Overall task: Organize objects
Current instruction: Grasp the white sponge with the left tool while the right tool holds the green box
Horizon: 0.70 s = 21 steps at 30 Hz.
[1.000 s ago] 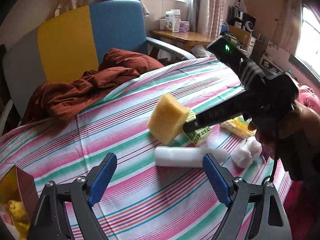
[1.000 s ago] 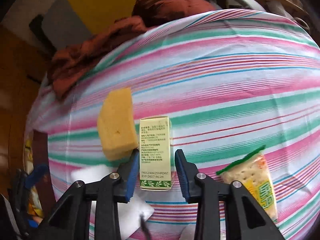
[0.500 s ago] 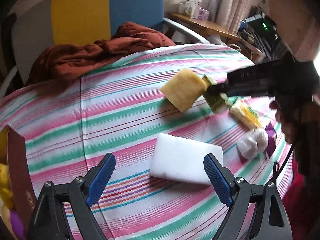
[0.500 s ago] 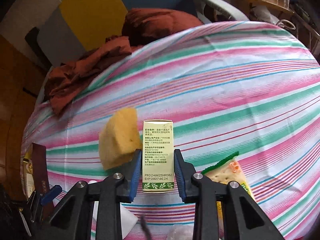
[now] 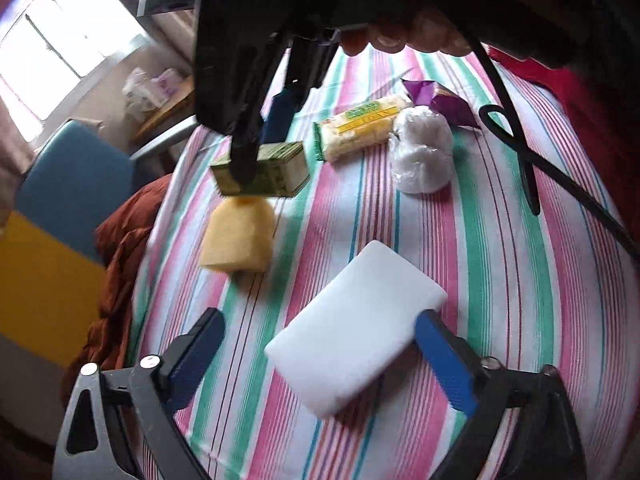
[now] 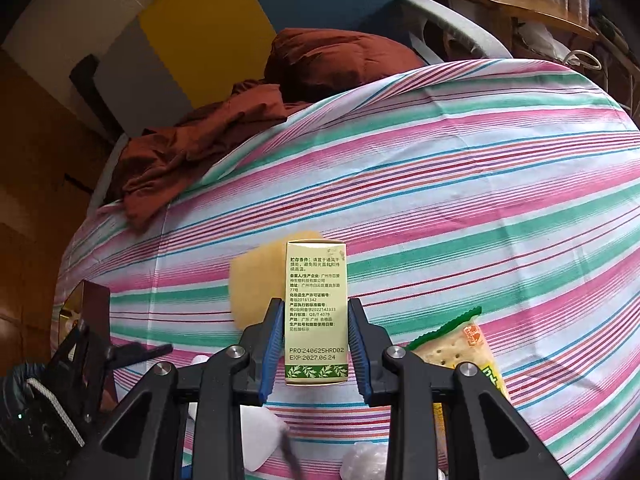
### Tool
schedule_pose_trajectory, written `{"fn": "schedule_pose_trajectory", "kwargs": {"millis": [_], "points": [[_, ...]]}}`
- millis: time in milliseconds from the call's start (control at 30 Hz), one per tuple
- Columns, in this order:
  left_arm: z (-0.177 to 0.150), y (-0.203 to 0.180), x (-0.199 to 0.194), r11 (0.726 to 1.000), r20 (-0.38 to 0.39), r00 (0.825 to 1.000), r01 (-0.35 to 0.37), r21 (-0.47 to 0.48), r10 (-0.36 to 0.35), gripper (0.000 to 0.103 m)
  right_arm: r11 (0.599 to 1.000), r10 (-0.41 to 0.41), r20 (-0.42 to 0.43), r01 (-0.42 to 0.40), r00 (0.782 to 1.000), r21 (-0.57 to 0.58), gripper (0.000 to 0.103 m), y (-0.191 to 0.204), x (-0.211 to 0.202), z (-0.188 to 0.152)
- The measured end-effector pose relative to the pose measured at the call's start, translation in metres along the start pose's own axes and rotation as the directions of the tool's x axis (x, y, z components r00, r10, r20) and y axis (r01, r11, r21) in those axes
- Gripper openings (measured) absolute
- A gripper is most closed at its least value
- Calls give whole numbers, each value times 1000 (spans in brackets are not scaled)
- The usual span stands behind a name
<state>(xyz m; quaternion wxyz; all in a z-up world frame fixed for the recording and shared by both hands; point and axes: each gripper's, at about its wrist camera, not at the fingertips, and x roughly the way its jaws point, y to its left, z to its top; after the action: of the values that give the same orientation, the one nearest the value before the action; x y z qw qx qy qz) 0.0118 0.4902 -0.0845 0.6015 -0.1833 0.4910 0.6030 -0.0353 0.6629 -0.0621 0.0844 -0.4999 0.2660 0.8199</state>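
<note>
Over a bed (image 5: 500, 240) spread with a striped sheet, my left claw (image 5: 320, 354) hangs above a white foam block (image 5: 356, 332), its jaws opening wide, the block lying flat on the sheet between them with neither blue pad pressing it. The block sits askew to the jaws, one corner just beside the right-hand pad (image 5: 444, 364). To take it cleanly I would, I judge, square the claw to the block's two long sides and sink until both pads flank its thickness before closing; foam gives, so a light squeeze low on the sides should serve better than a hard pinch at a corner.

Just beyond lies a yellow sponge (image 5: 238, 238), near enough that a wide sweep could nudge it.

Further right my right claw (image 6: 314, 344) is clamped on a small green carton (image 6: 316, 312), held clear of the sheet, pads on its two narrow faces near the lower end. Beneath and beside it lie a packet of crackers (image 5: 360, 130), a white plastic-wrapped bundle (image 5: 420, 156) and a purple wrapper (image 5: 436, 98). At the left edge of the right-hand view stands an open brown box (image 6: 94, 308), the likely place for all of these; carrying the carton upright should keep it from twisting in the grip.
</note>
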Motion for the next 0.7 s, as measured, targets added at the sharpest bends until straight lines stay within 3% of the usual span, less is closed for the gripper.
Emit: {"fn": "schedule_pose_trajectory", "kwargs": {"millis": [200, 300, 500, 700], "points": [[5, 12, 11, 991, -10, 991, 134, -17, -134, 102, 1000, -10, -4, 10, 1000, 3, 30, -1, 2, 0], [1, 10, 20, 970, -66, 968, 242, -34, -244, 87, 1000, -16, -9, 16, 1000, 2, 30, -1, 4, 0], [2, 14, 22, 962, -65, 960, 271, -45, -273, 82, 1000, -25, -20, 25, 999, -3, 30, -1, 8, 0], [2, 14, 19, 965, -55, 965, 251, -78, -256, 71, 1000, -21, -41, 21, 999, -13, 30, -1, 13, 0]]}}
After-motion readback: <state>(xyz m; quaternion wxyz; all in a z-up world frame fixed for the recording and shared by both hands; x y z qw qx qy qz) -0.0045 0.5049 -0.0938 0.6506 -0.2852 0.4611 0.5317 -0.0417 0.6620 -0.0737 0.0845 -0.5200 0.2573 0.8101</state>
